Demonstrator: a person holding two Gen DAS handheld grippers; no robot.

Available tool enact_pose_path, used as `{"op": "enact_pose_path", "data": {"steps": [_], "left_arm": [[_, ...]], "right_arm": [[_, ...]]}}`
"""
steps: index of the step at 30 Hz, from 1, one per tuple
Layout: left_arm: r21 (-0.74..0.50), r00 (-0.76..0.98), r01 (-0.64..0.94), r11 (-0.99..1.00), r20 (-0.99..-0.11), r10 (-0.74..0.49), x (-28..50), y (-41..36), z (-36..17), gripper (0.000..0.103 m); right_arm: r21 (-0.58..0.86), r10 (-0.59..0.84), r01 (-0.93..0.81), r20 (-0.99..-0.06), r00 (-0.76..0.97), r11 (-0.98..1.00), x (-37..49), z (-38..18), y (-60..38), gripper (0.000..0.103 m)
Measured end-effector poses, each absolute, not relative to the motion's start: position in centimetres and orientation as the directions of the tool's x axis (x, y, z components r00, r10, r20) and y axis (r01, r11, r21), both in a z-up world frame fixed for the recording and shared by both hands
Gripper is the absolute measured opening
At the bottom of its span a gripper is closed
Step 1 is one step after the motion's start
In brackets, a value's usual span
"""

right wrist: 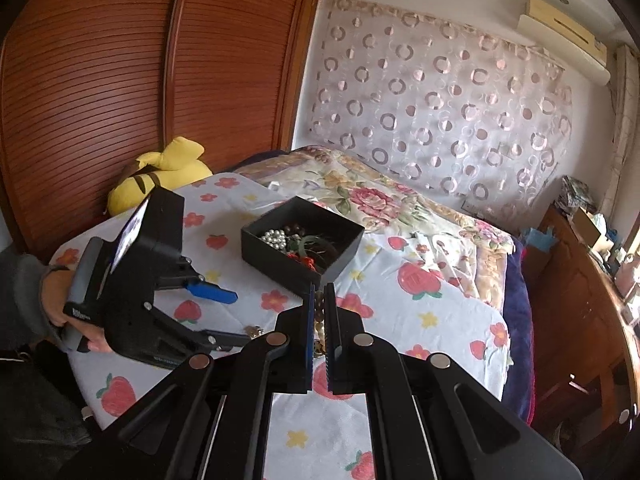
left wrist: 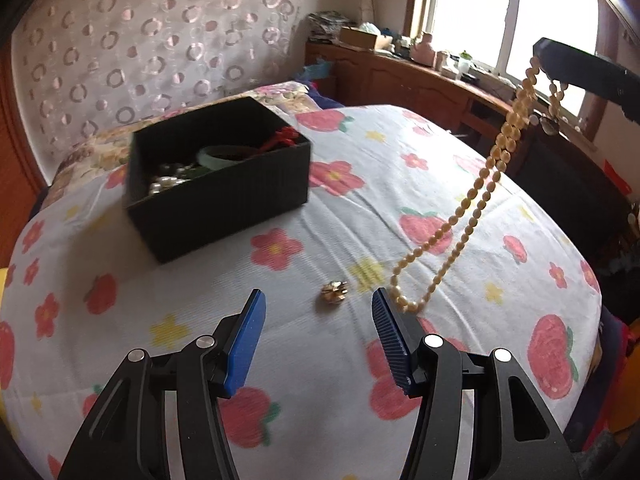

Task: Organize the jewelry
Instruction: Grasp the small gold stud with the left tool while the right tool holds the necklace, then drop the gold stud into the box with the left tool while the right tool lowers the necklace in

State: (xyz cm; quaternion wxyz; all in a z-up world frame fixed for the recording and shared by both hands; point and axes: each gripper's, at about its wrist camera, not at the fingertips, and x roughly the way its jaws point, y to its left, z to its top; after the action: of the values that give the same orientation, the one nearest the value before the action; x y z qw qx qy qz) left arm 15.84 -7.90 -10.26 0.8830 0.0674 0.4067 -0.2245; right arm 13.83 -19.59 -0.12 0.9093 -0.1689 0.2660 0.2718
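A black open box (left wrist: pixel 224 192) sits on the flowered bed cover (left wrist: pixel 320 380) and holds white pearls, a green bangle and a red cord; it also shows in the right wrist view (right wrist: pixel 304 236). My right gripper (right wrist: pixel 319 292) is shut on a cream bead necklace (left wrist: pixel 476 196), which hangs from it above the bed, its low end by my left gripper. In the right wrist view its beads (right wrist: pixel 318 320) show between the fingers. My left gripper (left wrist: pixel 318 300) is open and empty, low over the cover. A small gold ornament (left wrist: pixel 334 292) lies just beyond its fingertips.
A wooden cabinet (left wrist: pixel 420 80) with clutter runs under the window at the back right. A yellow plush toy (right wrist: pixel 160 172) lies by the brown wardrobe (right wrist: pixel 140 60). A curtain with ring patterns (left wrist: pixel 152 40) hangs behind the bed. The cover's right edge drops off.
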Motion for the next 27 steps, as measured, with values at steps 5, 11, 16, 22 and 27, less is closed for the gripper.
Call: {"op": "enact_pose_path", "data": {"steps": [5,11,16,22,27], "left_arm": [[-0.036,0.559,0.451,0.892,-0.768,-0.314,16.6,-9.2,-11.0,0.028],[-0.025,0.557,0.462,0.887,-0.77,-0.312,16.8,-9.2,-11.1,0.013],[-0.028,0.565,0.466,0.884,-0.76,-0.322,16.7,-9.1,-10.9,0.012],[-0.036,0.585,0.452,0.891,-0.743,-0.326,16.7,-8.3,-10.1,0.012],[-0.041,0.614,0.434,0.9,-0.718,-0.329,16.5,-7.4,-8.7,0.012]], "right_arm": [[-0.156,0.4,-0.575,-0.574,0.715,0.803,14.1,-0.4,-19.7,0.005],[-0.155,0.4,-0.575,-0.574,0.714,0.803,14.2,-0.5,-19.8,0.005],[-0.157,0.398,-0.575,-0.575,0.714,0.803,14.3,-0.4,-20.0,0.005],[-0.157,0.402,-0.575,-0.57,0.717,0.803,14.3,-0.4,-20.1,0.005],[-0.16,0.407,-0.575,-0.558,0.723,0.802,14.6,0.3,-20.2,0.005]]}}
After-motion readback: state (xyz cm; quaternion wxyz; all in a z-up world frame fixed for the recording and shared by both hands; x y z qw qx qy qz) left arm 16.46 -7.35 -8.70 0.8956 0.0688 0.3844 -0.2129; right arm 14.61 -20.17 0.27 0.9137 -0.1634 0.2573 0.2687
